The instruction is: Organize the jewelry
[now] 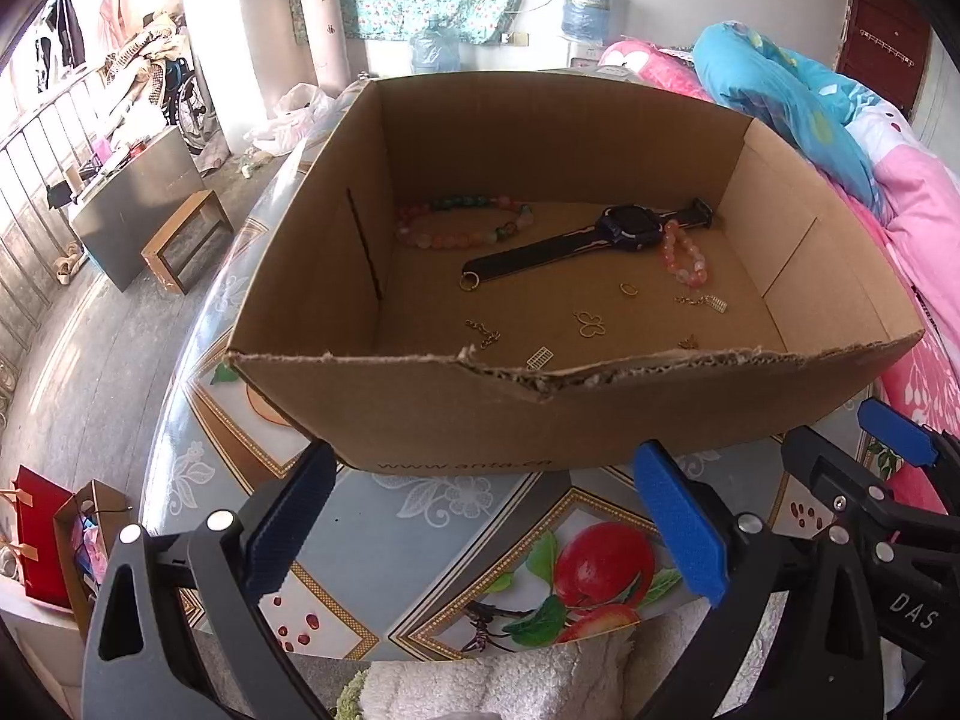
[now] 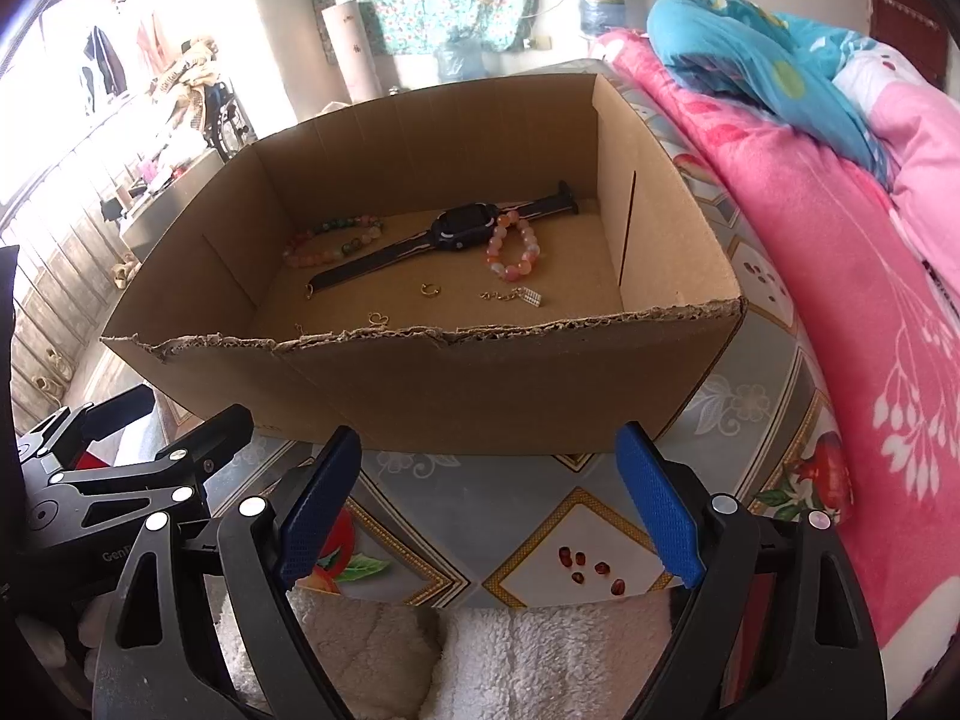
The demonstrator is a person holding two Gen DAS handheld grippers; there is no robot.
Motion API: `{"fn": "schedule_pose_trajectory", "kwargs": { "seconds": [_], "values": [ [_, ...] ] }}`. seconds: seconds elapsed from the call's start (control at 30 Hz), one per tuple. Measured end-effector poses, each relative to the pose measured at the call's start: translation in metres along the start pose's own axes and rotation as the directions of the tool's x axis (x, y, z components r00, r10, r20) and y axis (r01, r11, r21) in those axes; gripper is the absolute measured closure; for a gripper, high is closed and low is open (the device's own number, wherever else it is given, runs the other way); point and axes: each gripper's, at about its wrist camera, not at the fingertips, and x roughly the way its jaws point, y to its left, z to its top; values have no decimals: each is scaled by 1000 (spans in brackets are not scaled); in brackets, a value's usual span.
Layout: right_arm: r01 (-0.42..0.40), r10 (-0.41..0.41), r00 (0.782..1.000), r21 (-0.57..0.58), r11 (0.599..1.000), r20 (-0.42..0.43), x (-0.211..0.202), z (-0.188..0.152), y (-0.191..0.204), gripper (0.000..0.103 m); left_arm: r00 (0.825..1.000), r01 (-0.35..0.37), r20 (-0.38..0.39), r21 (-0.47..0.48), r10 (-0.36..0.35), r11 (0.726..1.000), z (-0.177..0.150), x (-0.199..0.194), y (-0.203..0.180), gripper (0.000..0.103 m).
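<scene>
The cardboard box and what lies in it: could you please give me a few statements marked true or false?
1. A black watch lies inside the cardboard box. True.
2. The left hand-held gripper is shut on a bracelet. False: it is open and empty, short of the box.
3. The small pink bead bracelet lies beside the watch face. True.
4. The box has a closed lid. False: its top is open, with a torn front edge.
5. The right hand-held gripper is open. True.
</scene>
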Motion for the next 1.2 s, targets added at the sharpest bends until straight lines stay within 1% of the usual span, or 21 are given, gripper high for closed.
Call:
{"fn": "schedule_pose_trajectory", "kwargs": {
  "seconds": [0.4, 1.2],
  "values": [
    [4, -4, 1000, 1, 1000, -11, 6, 4, 2, 20, 999, -7, -35, -6, 7, 1000, 1, 9, 4, 6],
    [4, -4, 1000, -6, 1000, -9, 4, 3, 6, 20, 1000, 0, -23, -6, 0, 1000, 2, 4, 3, 6]
  ]
}}
